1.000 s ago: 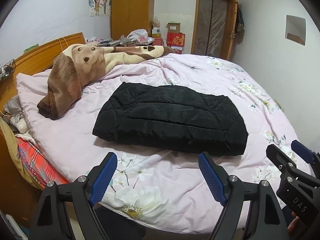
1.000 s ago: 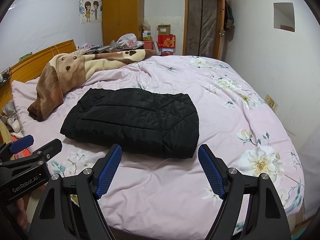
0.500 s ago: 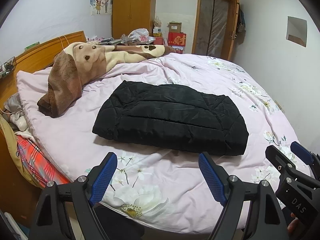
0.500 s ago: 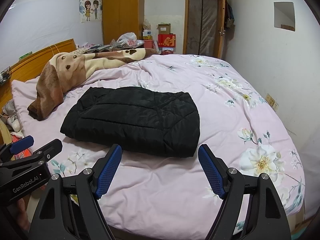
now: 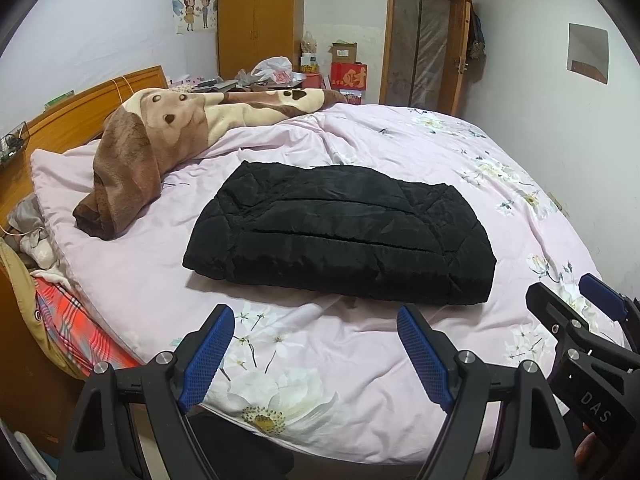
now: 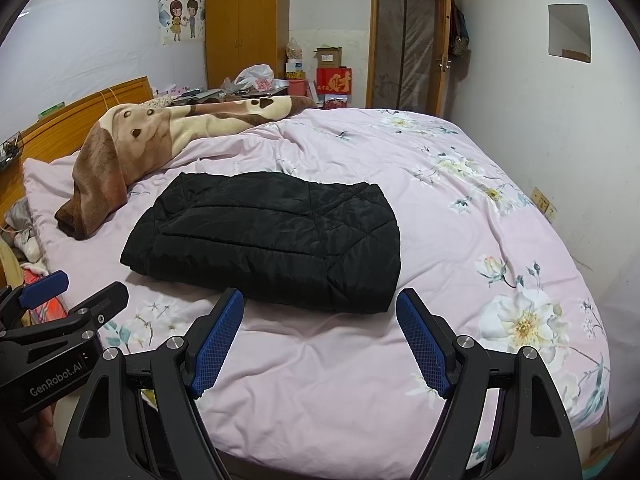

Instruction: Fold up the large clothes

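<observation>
A pink floral bed (image 5: 360, 360) fills the space ahead of both grippers. On it, just past the fingertips, lies the folded black jacket (image 5: 340, 236), clear of every pad. A brown blanket (image 5: 160, 152) is bunched farther off to the left. The left gripper (image 5: 316, 352) and right gripper (image 6: 320, 340) both stand wide with nothing between their jaws.

The folded jacket (image 5: 340, 236) lies on the bed (image 5: 360, 360), near its middle; the blanket (image 5: 160, 140) is heaped to its left, against the headboard (image 5: 80, 112); behind the bed stand the wardrobe (image 5: 260, 20) and the door (image 5: 424, 48); both grippers hover side by side before the jacket, apart from it.
</observation>
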Motion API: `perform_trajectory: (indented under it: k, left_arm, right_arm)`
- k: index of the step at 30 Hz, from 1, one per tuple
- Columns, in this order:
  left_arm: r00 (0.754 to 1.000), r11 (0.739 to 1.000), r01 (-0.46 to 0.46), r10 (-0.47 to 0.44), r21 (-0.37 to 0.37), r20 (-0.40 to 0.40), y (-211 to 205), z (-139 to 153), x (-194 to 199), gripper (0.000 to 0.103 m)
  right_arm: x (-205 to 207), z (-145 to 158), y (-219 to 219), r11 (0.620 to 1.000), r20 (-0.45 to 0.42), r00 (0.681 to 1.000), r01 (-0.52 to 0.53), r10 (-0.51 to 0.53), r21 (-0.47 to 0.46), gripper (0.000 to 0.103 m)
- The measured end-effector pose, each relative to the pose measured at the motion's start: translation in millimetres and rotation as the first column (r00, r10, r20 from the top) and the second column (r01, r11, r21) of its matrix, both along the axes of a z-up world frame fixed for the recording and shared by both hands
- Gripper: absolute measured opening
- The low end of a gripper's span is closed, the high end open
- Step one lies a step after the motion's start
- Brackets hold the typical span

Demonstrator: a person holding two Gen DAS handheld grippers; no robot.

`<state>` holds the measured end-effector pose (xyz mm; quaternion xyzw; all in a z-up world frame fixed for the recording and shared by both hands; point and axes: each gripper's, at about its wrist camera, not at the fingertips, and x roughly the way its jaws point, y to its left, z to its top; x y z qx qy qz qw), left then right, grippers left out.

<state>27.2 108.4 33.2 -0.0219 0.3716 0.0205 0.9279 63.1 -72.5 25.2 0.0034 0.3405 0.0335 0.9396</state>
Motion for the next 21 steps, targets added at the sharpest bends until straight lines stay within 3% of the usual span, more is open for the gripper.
perform_trajectory:
  k: [21]
  left_arm:
    - [1.000,0.999,-0.025,0.025,0.023,0.003,1.0,-1.2,-2.3,0.083]
  right_arm:
    - [-0.8,-1.2,0.7,1.000,0.001,1.000,-0.003,0.003,-0.002,0.079]
